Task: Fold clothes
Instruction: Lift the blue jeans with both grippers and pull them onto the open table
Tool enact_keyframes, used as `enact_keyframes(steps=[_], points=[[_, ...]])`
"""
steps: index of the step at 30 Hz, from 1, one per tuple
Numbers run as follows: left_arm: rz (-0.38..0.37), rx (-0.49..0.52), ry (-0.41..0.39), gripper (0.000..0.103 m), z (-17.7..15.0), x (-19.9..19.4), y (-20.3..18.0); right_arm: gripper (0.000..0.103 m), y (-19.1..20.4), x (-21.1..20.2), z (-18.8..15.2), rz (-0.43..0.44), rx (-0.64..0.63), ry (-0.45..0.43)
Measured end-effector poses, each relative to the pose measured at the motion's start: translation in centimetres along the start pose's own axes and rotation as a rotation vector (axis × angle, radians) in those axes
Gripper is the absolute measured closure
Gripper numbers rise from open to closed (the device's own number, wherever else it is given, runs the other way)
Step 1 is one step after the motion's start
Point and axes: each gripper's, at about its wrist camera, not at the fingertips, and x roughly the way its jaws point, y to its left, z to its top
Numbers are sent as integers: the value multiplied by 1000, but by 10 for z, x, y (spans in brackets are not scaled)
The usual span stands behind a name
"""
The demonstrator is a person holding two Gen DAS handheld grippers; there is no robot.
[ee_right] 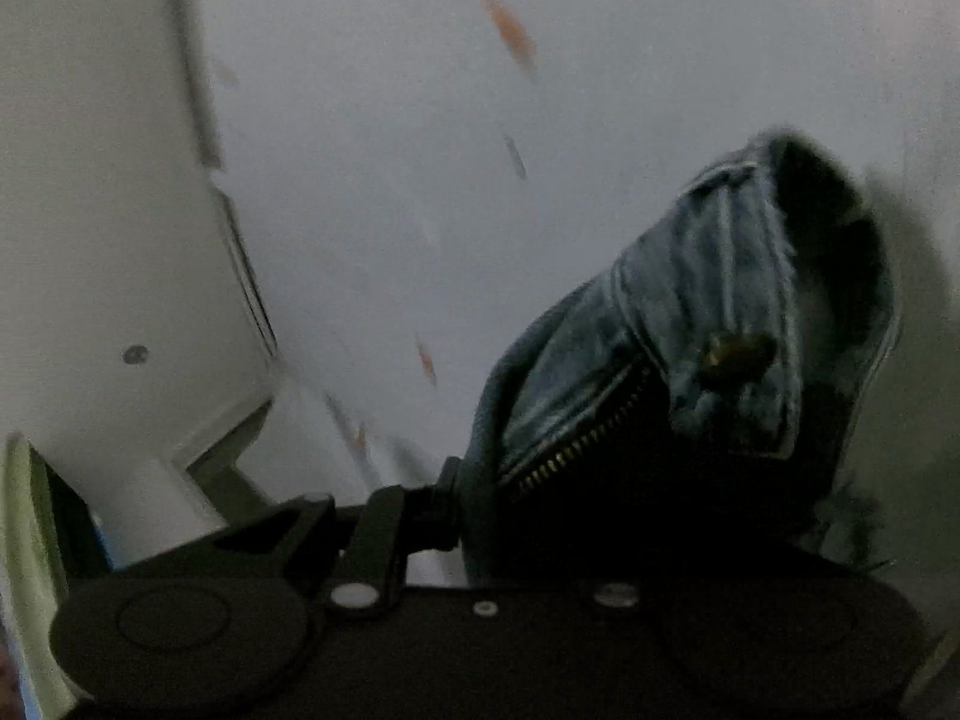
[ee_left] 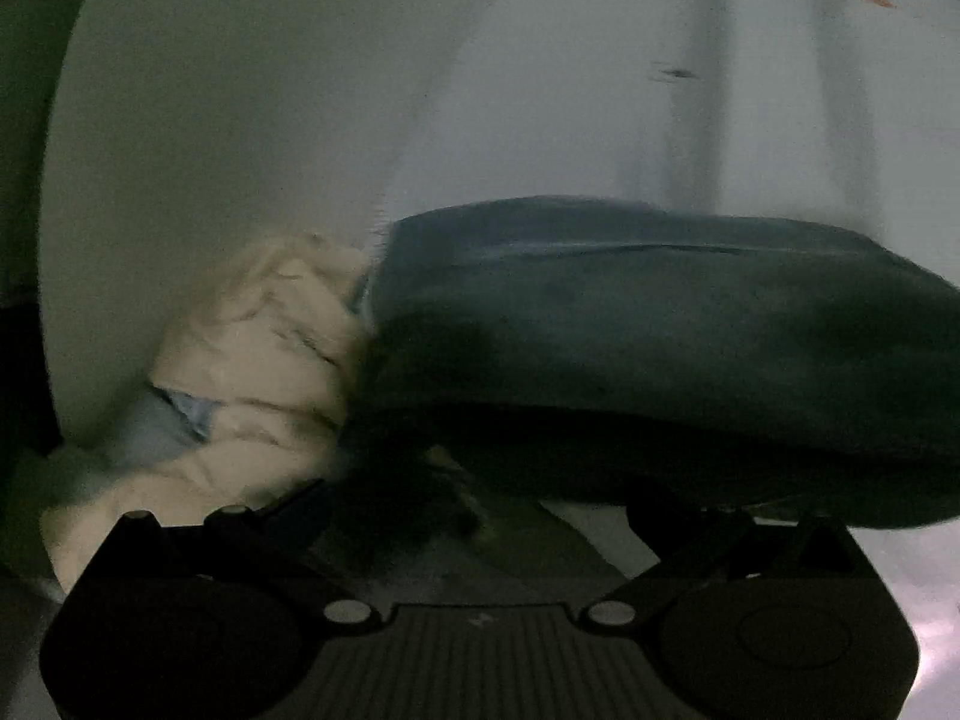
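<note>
right gripper [ee_right: 480, 516] jaws clamp stiff denim jeans [ee_right: 690, 324]; left gripper [ee_left: 480, 516] jaws' state unclear, seemingly in dark cloth.

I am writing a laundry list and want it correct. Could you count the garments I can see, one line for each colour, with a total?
Dark blue denim: 1, the jeans, with zipper and button showing in the right wrist view.
Cream: 1, the crumpled cream garment.
Light blue: 1, a light blue cloth partly hidden under the cream one.
Total: 3
</note>
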Motion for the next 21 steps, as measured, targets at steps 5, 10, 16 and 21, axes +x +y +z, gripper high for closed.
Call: enact_keyframes(steps=[5,10,16,21], points=[[-41,4,106,0,-66,-12,-39,61,15,-181,82,-559,-222,-119],[-20,44,207,0,-133,-12,-70,54,-61,-334,83,-1477,-341,137],[61,63,278,1,-199,-1,-77,54,-110,-448,51,-1500,-20,159],[155,42,305,9,-224,25,-66,52,-102,-450,73,-1461,29,57]])
